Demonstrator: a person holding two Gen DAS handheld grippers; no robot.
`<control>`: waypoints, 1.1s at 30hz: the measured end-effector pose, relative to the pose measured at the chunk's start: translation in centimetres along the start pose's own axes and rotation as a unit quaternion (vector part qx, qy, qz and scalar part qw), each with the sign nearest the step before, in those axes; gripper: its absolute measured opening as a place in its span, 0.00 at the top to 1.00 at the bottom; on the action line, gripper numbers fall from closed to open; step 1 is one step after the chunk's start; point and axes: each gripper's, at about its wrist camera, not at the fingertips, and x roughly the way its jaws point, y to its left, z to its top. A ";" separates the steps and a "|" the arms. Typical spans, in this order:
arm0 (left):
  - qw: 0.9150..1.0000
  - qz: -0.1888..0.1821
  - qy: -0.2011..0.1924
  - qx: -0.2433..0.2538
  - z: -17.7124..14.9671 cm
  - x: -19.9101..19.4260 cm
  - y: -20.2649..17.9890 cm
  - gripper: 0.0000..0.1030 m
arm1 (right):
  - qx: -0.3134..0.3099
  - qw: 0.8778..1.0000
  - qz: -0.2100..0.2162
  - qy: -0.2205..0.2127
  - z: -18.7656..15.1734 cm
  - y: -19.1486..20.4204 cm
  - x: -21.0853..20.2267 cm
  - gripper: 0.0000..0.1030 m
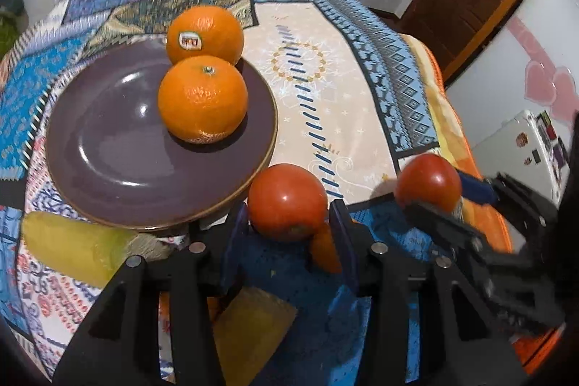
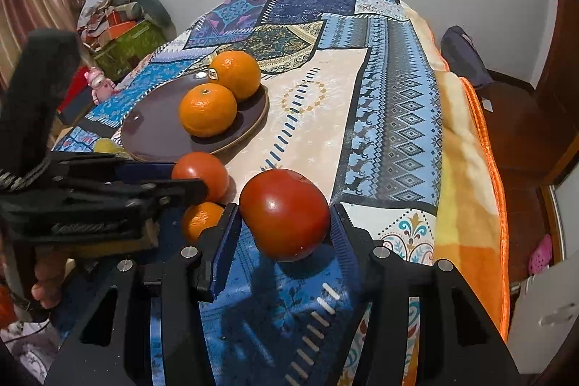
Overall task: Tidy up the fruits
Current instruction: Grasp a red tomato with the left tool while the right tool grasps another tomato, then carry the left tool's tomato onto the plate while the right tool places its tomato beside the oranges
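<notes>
Patterned blue patchwork cloth (image 2: 391, 89) covers the counter, with a purple plate (image 1: 108, 140) at centre left of both views carrying two oranges (image 1: 202, 98), one touching the other. At lower centre of the left view, the left claw (image 1: 287, 223) is partly closed with its pads pressing a red tomato (image 1: 286, 199) just beside the plate's rim. At lower centre of the right view, the right claw (image 2: 286, 223) likewise grips a second tomato (image 2: 284, 214), and a small orange fruit (image 2: 201, 219) lies between the two.
</notes>
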 end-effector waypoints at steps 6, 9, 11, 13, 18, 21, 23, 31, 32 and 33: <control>1.000 0.015 -0.001 0.009 0.5 0.9 -1.1 0.55 | 0.001 1.000 0.002 -0.007 -0.1 0.0 -0.4 0.54; 0.999 0.024 -0.003 0.020 0.6 1.4 -1.7 0.54 | 0.003 1.000 0.003 -0.008 -0.1 0.0 -0.5 0.54; 1.000 0.023 -0.006 0.019 0.8 1.5 -1.7 0.54 | 0.004 1.000 0.003 -0.009 -0.1 0.0 -0.5 0.54; 0.999 0.024 -0.008 0.020 0.8 1.4 -1.7 0.54 | 0.004 1.000 0.003 -0.010 -0.1 0.0 -0.6 0.54; 1.000 0.014 -0.017 0.012 0.7 0.3 -1.4 0.55 | 0.003 1.000 0.001 -0.015 0.2 0.3 -1.0 0.54; 0.999 0.009 -0.034 0.009 0.8 -1.3 -1.1 0.55 | 0.002 1.000 0.002 -0.021 0.7 0.7 -1.3 0.54; 0.999 0.008 -0.047 0.009 1.0 -2.6 -0.9 0.55 | 0.000 1.000 0.003 -0.026 1.1 1.1 -1.4 0.54; 0.995 0.011 -0.099 0.011 1.9 -7.8 1.2 0.55 | -0.017 0.999 0.015 -0.042 3.2 4.0 -1.0 0.55; 0.995 0.013 -0.101 0.011 1.9 -8.2 1.5 0.55 | -0.019 0.999 0.018 -0.042 3.5 4.3 -0.9 0.55; 0.994 0.016 -0.106 0.010 2.0 -8.8 2.1 0.55 | -0.021 0.999 0.021 -0.044 3.8 4.8 -0.7 0.55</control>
